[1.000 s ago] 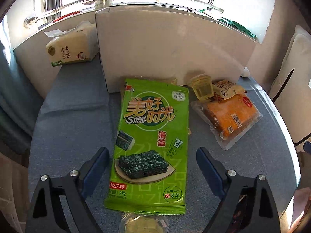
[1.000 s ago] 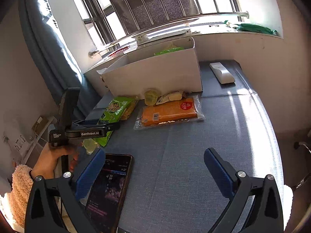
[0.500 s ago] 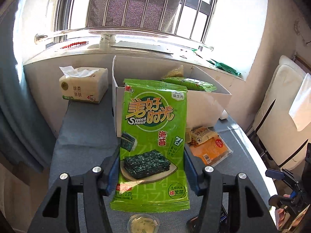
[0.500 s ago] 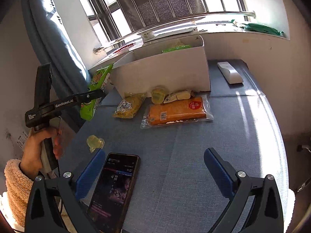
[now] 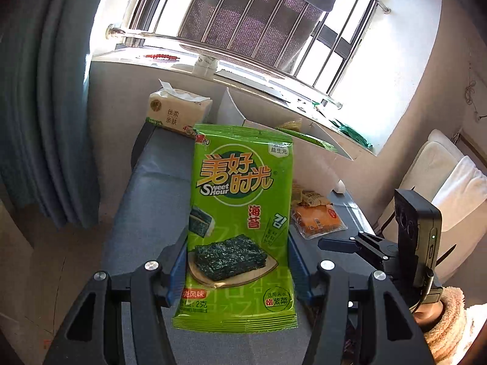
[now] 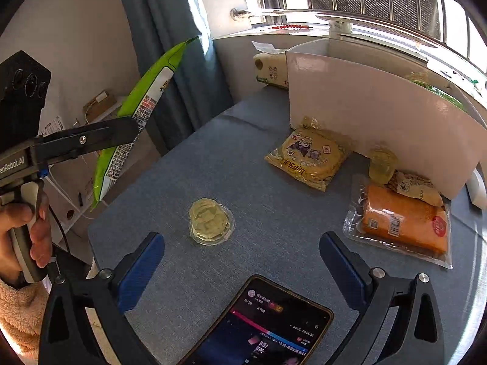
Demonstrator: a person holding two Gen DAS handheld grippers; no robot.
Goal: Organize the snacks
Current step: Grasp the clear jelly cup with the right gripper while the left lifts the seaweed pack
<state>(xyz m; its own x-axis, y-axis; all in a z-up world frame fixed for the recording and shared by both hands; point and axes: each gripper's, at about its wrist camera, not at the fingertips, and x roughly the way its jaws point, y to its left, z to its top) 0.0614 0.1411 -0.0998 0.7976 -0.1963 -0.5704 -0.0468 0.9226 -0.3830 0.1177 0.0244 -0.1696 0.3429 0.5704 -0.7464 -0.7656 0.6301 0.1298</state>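
**Seaweed packet lifted, box waiting behind**

Our left gripper (image 5: pixel 237 270) has its jaws pressed against both sides of the green seaweed packet (image 5: pixel 240 228), holding it upright in the air, clear of the table (image 6: pixel 274 213) and in front of the white box (image 6: pixel 380 115). Inside the box we can make out a green packet (image 5: pixel 307 138) and a yellowish bag, partly hidden by its wall. Our right gripper (image 6: pixel 240 261) hangs with jaws wide apart and nothing between them. Against the box's front wall lie a yellow cartoon packet (image 6: pixel 307 158), a jelly cup (image 6: pixel 382 161), a small beige packet (image 6: pixel 417 187) and an orange cake pack (image 6: pixel 401 222). Another jelly cup (image 6: pixel 210 222) stands well in front of the box, beyond a phone (image 6: pixel 261 325). A tissue pack (image 6: pixel 271 68) sits beside the box's left end.
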